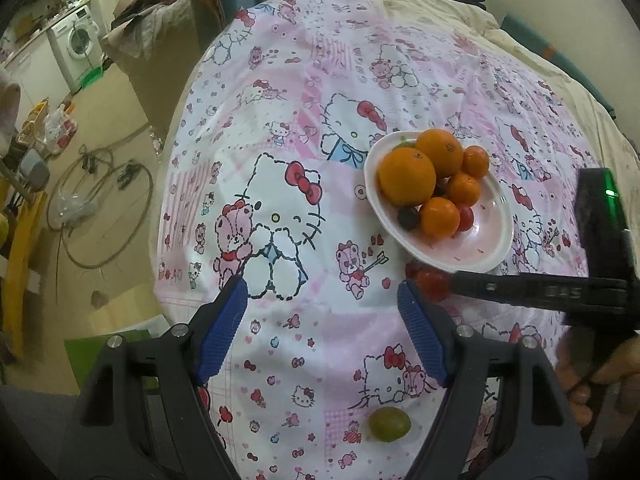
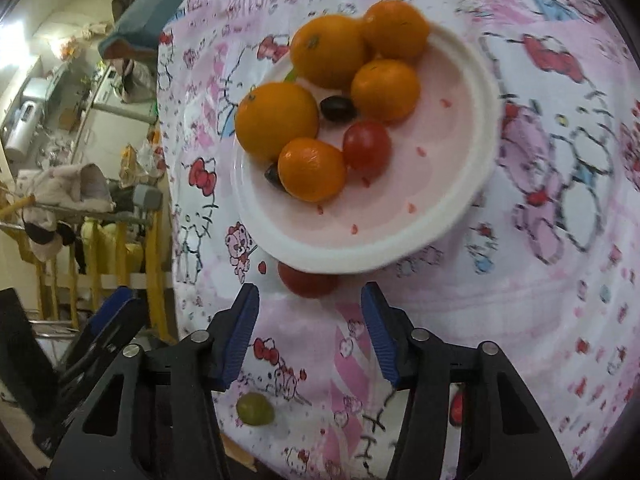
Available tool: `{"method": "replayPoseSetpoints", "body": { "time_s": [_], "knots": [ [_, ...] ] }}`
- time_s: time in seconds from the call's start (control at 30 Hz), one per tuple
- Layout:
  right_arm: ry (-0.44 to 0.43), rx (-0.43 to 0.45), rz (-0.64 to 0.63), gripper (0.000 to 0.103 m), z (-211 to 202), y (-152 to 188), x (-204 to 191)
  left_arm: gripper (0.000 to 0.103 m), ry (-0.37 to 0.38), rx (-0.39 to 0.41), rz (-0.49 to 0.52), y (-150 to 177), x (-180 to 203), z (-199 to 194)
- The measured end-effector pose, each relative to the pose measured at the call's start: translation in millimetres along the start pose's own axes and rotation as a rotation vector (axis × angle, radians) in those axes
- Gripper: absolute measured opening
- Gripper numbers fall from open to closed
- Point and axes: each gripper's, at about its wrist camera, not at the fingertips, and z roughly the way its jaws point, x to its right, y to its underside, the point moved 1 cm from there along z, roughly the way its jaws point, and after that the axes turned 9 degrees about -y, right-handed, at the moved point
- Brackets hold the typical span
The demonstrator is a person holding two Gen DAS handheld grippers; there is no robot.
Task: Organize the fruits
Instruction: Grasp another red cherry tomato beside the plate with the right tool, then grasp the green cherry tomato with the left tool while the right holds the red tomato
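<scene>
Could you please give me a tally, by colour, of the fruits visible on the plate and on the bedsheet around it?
Orange fruits, on the plate: 5
Red tomatoes: 2, one on the plate, one on the bedsheet by the rim
Dark fruits, on the plate: 2
Green fruit, on the bedsheet: 1
Total: 10; a green sliver behind the oranges is uncounted.

Both pictures are round and bendy at the edges, with dark corners. The light is soft and a bit dim. A bright lamp glow [image 2: 16,36] shines far off to the left of the right jaws. The bedsheet [image 2: 560,160] ahead of those jaws looks smeared and blurry. The left picture is sharper. A small green light [image 1: 610,192] glows to the right of the left jaws.
</scene>
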Motion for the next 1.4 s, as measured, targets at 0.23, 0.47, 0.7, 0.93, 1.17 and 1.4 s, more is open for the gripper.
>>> {"method": "replayPoseSetpoints", "body": {
  "time_s": [0.23, 0.47, 0.7, 0.93, 1.17, 1.4],
  "knots": [
    [0.096, -0.031, -0.083, 0.043, 31.4, -3.9, -11.2, 0.075, 0.007, 0.004, 0.022, 1.7, 2.8, 1.6],
    [0.067, -0.040, -0.112, 0.038, 22.4, 2.2, -11.8, 0.075, 0.010, -0.002, 0.040, 4.3, 7.1, 1.0],
    [0.005, -0.020, -0.119, 0.038, -9.1, 20.7, -9.7, 0.075, 0.046, -0.046, 0.125, 19.9, 24.7, 0.6],
    [-0.030, 0.051, -0.109, 0.038, -49.4, 24.9, -4.4, 0.074, 0.060, -0.163, 0.174, 55.0, 46.7, 9.6],
    [-0.047, 0.112, -0.078, 0.038, -77.9, 20.9, 6.1, 0.068, -0.002, -0.223, 0.236, 92.0, 67.4, 19.2],
    [-0.058, 0.141, -0.079, 0.038, -89.7, 16.0, 3.3, 0.041, -0.027, -0.231, 0.274, 102.8, 72.0, 23.2]
  ]
}}
